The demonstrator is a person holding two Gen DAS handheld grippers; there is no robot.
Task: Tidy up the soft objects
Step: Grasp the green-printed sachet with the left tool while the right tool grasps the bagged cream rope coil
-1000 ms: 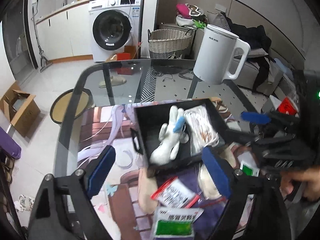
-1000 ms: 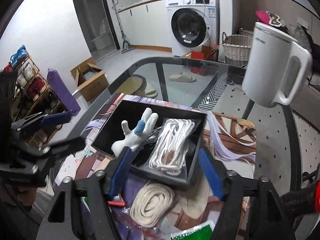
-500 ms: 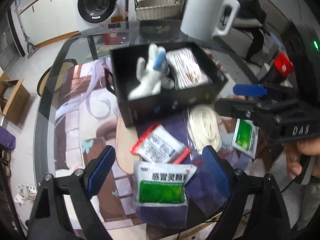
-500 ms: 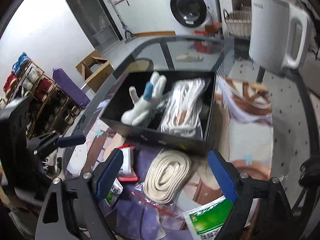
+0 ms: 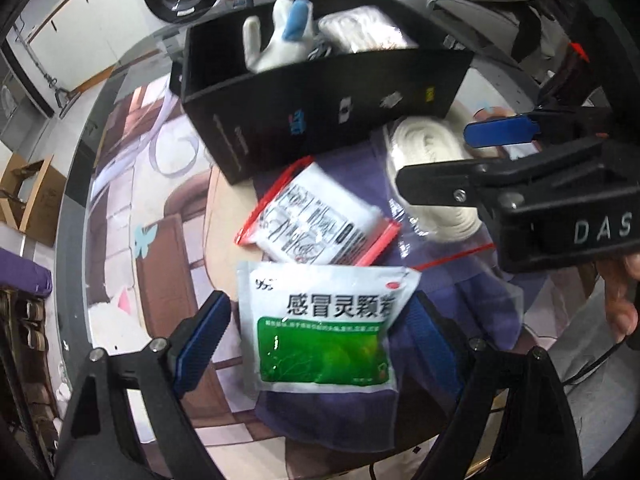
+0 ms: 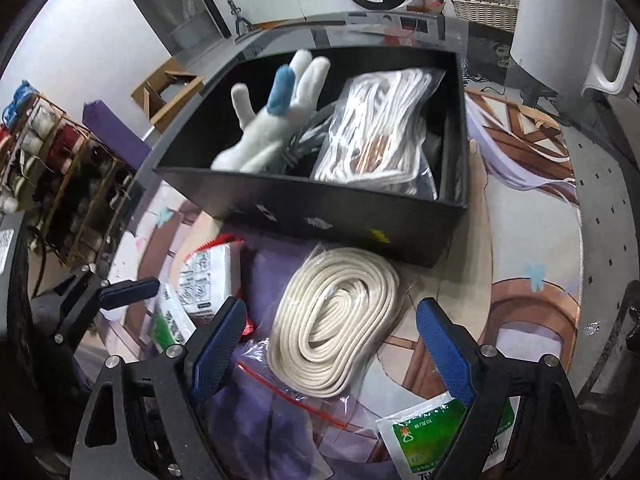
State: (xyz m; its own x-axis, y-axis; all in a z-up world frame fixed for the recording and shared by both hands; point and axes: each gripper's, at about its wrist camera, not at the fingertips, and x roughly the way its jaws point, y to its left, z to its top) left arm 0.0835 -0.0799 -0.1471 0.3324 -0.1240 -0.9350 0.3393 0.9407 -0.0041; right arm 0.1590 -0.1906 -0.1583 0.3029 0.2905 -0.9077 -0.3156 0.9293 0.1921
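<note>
A black box point(image 5: 320, 112) point(image 6: 340, 216) holds a white glove with a blue finger point(image 6: 276, 120) and a bagged bundle of white cord point(image 6: 380, 128). In front of it lie a bagged coil of cream rope point(image 6: 336, 320) point(image 5: 432, 168), a red-edged zip bag point(image 5: 320, 216) and a green-and-white medicine sachet point(image 5: 324, 332). My left gripper point(image 5: 316, 336) is open, low over the sachet, its fingers either side of it. My right gripper point(image 6: 328, 344) is open, low over the rope coil. Each gripper shows in the other's view.
A second green sachet point(image 6: 436, 436) lies at the table's near edge. A purple cloth point(image 5: 440, 320) lies under the bags. A white kettle point(image 6: 568, 28) stands behind the box on the right. The glass table's rim point(image 5: 72, 200) curves on the left.
Both grippers have pulled back from the box and dropped low over the items in front of it. The left now frames the sachet, the right the rope coil. Both stayed open.
</note>
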